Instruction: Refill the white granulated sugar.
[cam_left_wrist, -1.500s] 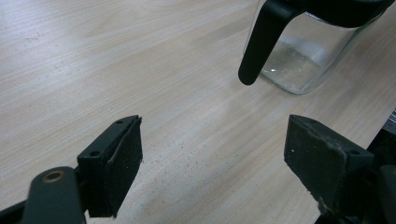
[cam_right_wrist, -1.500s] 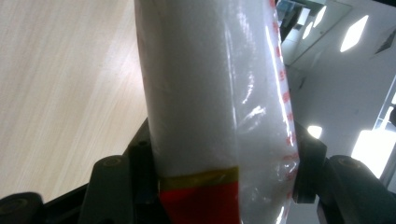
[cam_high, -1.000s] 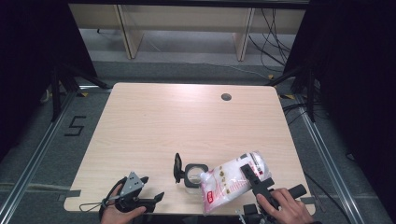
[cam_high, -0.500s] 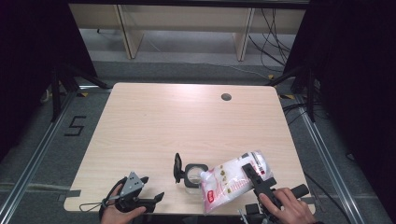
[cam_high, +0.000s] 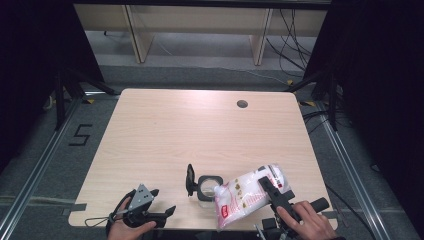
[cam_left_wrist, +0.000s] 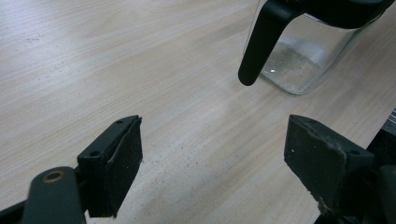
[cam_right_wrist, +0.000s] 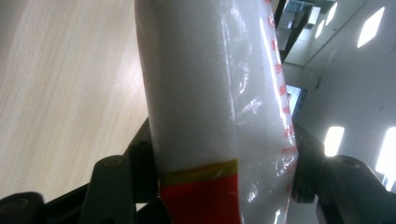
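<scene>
A clear bag of white granules with red print (cam_high: 245, 196) hangs tilted at the table's front right, its lower corner over a small glass jar (cam_high: 206, 186). My right gripper (cam_high: 268, 188) is shut on the bag's upper part; in the right gripper view the bag (cam_right_wrist: 210, 93) bulges between the two jaws of that gripper (cam_right_wrist: 219, 156). The jar's black hinged lid (cam_high: 190, 179) stands open on its left side. My left gripper (cam_high: 162, 201) rests at the front left, open and holding nothing. In the left gripper view the left gripper (cam_left_wrist: 212, 154) points at the jar (cam_left_wrist: 303, 65), a short way off.
The wooden table (cam_high: 200, 130) has a round cable hole (cam_high: 242, 104) at the back right. Its front edge lies just under both hands. A cable loop (cam_high: 95, 221) trails from the left gripper. Dark frames and cables stand around the table.
</scene>
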